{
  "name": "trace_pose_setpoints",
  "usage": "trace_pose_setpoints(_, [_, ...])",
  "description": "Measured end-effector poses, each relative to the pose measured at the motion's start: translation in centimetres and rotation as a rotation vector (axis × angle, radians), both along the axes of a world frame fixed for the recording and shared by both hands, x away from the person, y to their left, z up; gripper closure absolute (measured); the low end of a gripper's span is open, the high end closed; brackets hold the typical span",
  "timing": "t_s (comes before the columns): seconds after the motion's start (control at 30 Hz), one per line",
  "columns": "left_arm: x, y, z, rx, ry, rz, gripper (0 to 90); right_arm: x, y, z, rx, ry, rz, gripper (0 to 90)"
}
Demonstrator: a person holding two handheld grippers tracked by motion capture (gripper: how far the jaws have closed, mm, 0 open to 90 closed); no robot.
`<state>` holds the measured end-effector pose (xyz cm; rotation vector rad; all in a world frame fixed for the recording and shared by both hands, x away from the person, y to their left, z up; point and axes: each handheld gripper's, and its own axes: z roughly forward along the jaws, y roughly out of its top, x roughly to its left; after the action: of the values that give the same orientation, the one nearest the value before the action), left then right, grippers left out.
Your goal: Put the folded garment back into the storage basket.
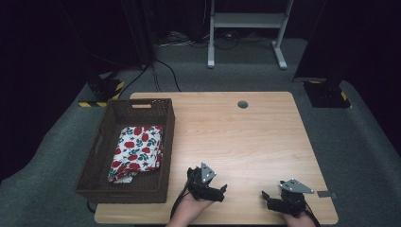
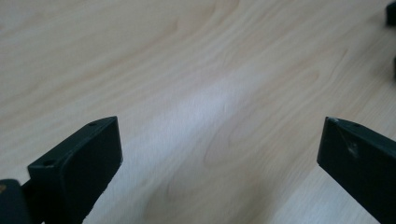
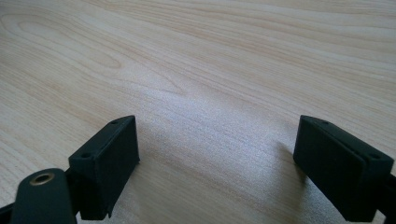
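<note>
A folded white cloth with red flowers and green leaves (image 1: 137,151) lies inside a dark wicker basket (image 1: 124,190) at the table's left side. My left gripper (image 1: 220,193) rests low near the front edge, just right of the basket, with its jaws turned to the right. In the left gripper view it (image 2: 219,135) is open over bare wood. My right gripper (image 1: 267,199) sits at the front right with its jaws turned left, toward the other one. In the right gripper view it (image 3: 217,133) is open, and nothing lies between the jaws.
The light wooden table (image 1: 246,142) has a round cable hole (image 1: 242,104) near its far edge. A white desk frame (image 1: 246,28) and cables stand on the grey floor beyond. A small dark part (image 2: 391,13) shows at the left gripper view's top right edge.
</note>
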<state>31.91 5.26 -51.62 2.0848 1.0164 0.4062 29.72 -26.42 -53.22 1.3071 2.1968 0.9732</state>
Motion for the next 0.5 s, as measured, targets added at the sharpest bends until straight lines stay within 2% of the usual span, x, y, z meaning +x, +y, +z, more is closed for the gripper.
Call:
trace_pose_setpoints(0.07, [-0.7, 0.3, -1.4, 0.066, 0.041, -0.008, 0.4, 0.0, 0.0, 0.0, 0.002, 0.0, 0.0, 13.8])
trace_pose_setpoints(0.1, [-0.8, 0.4, -1.6, 0.079, 0.05, -0.006, 0.4, 0.0, 0.0, 0.0, 0.002, 0.0, 0.0, 13.8])
trace_pose_setpoints(0.2, [-1.1, 0.8, -1.9, 0.074, 0.051, 0.016, 0.0, 0.0, 0.0, 0.0, 0.002, 0.0, 0.002, 13.8])
trace_pose_setpoints(0.5, [-1.2, 0.6, -2.0, 0.068, 0.046, 0.011, 0.1, 0.0, 0.0, 0.0, -0.004, -0.001, 0.005, 13.7])
